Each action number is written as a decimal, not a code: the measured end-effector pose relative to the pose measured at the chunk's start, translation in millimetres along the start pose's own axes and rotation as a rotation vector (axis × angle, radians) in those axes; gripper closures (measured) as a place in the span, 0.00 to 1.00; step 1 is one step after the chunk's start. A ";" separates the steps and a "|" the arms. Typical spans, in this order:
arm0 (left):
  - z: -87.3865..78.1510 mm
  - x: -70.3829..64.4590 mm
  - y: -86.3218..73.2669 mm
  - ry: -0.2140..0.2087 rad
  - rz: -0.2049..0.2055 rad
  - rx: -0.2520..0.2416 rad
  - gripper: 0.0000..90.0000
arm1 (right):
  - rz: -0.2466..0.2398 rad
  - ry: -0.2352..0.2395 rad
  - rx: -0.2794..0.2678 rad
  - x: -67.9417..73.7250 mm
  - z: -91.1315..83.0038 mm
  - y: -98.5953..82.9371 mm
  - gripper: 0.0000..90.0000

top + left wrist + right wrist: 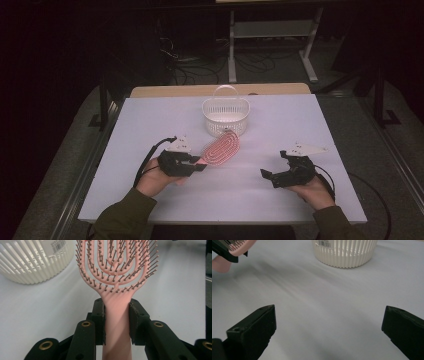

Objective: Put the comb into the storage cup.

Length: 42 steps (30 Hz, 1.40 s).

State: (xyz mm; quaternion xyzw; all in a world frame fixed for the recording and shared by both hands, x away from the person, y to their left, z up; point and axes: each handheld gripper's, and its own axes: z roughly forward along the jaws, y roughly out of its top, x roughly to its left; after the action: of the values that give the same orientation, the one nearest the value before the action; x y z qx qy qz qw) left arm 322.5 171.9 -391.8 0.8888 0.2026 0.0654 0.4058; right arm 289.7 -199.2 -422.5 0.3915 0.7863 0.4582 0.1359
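Observation:
A pink vented hairbrush point(220, 147) is held up off the white table point(150, 120), its bristled head pointing toward a white slatted basket point(225, 115). My left gripper point(199, 164) is shut on the brush handle point(117, 315), both pads pressed against its sides, with the bristles point(117, 262) facing the camera. The basket point(32, 260) stands just beyond the brush head, at the upper left of the left gripper view. My right gripper point(268, 176) hovers open over the table's right side, its jaws wide apart with nothing between them; the basket point(344, 252) is ahead of it.
The basket has an upright handle point(225, 90) and looks empty. A wooden board edge point(220, 90) lies behind the table. Cables and a white frame stand point(272, 40) are on the dark floor beyond. Bare tabletop lies between the two grippers.

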 end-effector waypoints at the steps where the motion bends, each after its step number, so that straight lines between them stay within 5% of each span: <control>1: -0.1 0.5 0.3 0.007 0.003 -0.004 0.78 | 0.005 0.005 -0.006 0.2 -0.4 0.4 0.00; 19: -0.6 8.4 1.8 0.078 -0.026 -0.097 0.78 | -0.003 0.020 -0.008 6.0 1.6 7.7 0.00; 42: -3.3 7.9 1.3 0.085 -0.036 -0.134 0.78 | -0.006 0.065 -0.041 17.1 1.3 44.0 0.00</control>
State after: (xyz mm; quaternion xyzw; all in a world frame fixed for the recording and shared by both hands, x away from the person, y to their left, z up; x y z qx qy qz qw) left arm 329.2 176.7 -389.0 0.8522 0.2309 0.1091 0.4567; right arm 300.9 -173.7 -384.4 0.3710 0.7819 0.4864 0.1199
